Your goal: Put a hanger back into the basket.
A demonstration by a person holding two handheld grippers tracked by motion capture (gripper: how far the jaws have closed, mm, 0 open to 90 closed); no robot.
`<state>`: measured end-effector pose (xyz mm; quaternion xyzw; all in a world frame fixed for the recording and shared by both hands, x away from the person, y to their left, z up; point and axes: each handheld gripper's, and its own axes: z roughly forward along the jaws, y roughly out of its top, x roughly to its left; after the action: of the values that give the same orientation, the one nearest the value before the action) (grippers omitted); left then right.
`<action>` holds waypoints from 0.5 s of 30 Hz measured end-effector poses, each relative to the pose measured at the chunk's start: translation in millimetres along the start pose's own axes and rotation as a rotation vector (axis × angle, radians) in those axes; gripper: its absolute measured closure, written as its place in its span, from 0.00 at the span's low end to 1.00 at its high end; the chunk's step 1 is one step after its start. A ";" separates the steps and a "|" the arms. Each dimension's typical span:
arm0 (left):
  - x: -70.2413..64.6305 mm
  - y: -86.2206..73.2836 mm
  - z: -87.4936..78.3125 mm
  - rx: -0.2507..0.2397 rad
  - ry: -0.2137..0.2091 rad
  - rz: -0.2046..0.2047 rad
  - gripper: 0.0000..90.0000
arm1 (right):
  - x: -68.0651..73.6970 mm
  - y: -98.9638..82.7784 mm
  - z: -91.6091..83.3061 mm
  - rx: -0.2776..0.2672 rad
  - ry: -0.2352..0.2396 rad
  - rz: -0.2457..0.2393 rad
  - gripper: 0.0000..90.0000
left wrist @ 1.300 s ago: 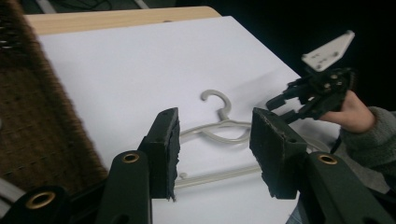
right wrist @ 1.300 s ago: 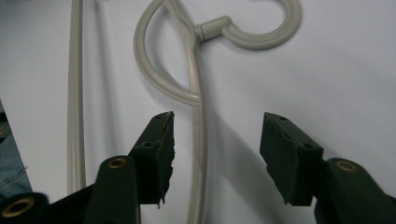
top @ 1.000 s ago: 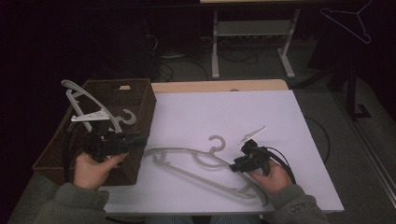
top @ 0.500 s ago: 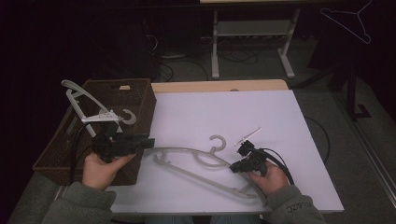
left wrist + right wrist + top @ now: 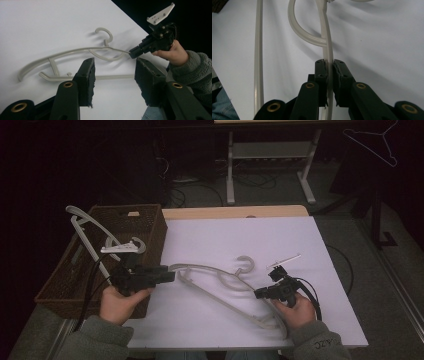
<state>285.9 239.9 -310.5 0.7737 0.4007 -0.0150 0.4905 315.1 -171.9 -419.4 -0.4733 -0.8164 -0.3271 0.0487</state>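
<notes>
My right gripper [image 5: 330,65] was clenched on one thin arm of the pale hanger [image 5: 215,282], which lay flat on the white tabletop [image 5: 280,240] — its long axis ran from that grip across toward my left gripper [image 5: 167,274]. The left one hung released, jaws parted, just short of the hanger's far end. The right gripper view showed the pinch itself; the left gripper view showed the hook [image 5: 105,33] and crossbar ahead.

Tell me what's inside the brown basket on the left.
In the basket, pale hangers stand tilted, their tops above its rim. The left claw and its cables cover the near part, so anything lying deeper there is hidden.
</notes>
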 end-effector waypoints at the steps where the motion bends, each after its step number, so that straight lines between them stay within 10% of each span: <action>1: -0.4 -0.6 2.1 0.004 -0.004 0.001 0.56 | -0.3 -0.4 -1.0 -0.007 -0.001 0.008 0.91; 7: -1.1 -3.2 11.0 0.027 -0.012 0.003 0.55 | 0.6 -4.2 1.4 -0.002 -0.042 0.028 0.90; 15: -0.8 -3.3 11.9 0.029 -0.016 -0.003 0.55 | 8.6 3.1 16.6 0.084 -0.068 -0.065 0.76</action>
<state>287.7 230.9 -318.8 0.7799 0.3977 -0.0275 0.4825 316.7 -154.8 -427.5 -0.4549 -0.8456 -0.2777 0.0300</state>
